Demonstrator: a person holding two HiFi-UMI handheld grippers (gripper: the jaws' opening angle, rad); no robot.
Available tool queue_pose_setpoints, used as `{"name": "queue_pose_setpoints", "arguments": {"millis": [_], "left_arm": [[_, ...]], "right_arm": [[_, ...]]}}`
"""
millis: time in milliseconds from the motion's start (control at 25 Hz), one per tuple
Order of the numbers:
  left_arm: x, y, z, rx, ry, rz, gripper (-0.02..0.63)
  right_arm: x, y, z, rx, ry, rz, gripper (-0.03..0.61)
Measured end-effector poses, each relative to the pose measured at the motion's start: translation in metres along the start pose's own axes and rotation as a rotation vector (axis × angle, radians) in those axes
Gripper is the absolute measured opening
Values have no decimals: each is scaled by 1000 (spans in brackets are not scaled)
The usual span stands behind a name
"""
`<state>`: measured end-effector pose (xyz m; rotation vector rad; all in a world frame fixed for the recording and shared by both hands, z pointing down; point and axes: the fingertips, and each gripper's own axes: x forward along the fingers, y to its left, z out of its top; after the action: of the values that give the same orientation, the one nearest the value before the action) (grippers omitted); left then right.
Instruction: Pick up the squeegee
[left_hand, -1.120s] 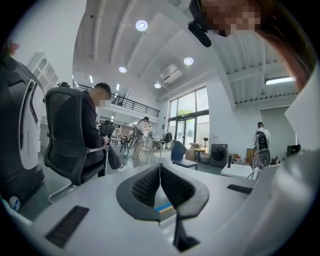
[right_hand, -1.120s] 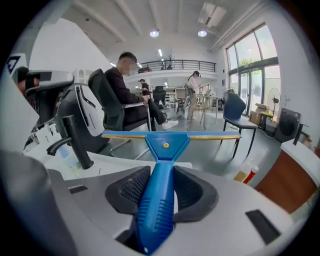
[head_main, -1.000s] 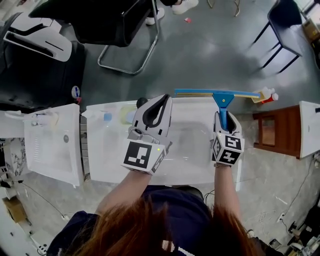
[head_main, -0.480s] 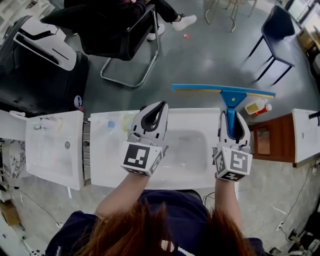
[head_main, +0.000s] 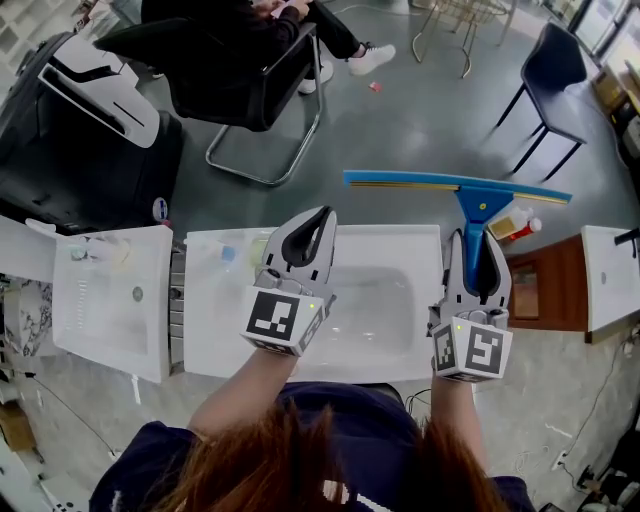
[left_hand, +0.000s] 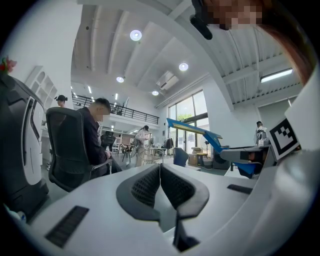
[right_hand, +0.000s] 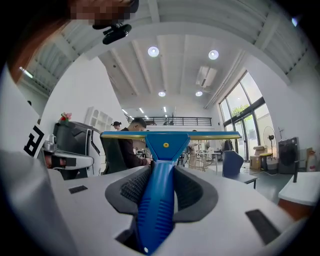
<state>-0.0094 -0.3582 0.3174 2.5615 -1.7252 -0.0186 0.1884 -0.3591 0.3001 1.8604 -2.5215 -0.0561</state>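
Observation:
The blue squeegee (head_main: 470, 200) has a long blade with a yellow strip and a ribbed blue handle (right_hand: 156, 200). My right gripper (head_main: 477, 240) is shut on that handle and holds the squeegee level in the air, blade pointing away from me, above the right end of the white sink (head_main: 400, 330). My left gripper (head_main: 310, 225) hovers over the sink's left half with its pads (left_hand: 150, 186) pressed together and nothing between them. From the left gripper view the squeegee (left_hand: 200, 134) shows off to the right.
A second white basin (head_main: 105, 300) stands at the left. A wooden stool (head_main: 540, 285) and a spray bottle (head_main: 515, 222) are at the right. Beyond the sink, a person sits in a black office chair (head_main: 230, 70); a dark chair (head_main: 555, 70) stands far right.
My right gripper has risen with the squeegee, which now sits higher and farther out in the head view. My left gripper has also lifted a little above the sink.

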Motion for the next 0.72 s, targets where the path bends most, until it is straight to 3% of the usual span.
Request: {"name": "queue_pose_setpoints", "arguments": {"millis": [720], "left_arm": [[-12, 4, 9, 2, -25, -3, 21]], "right_arm": [[-18, 14, 15, -2, -34, -8, 160]]}}
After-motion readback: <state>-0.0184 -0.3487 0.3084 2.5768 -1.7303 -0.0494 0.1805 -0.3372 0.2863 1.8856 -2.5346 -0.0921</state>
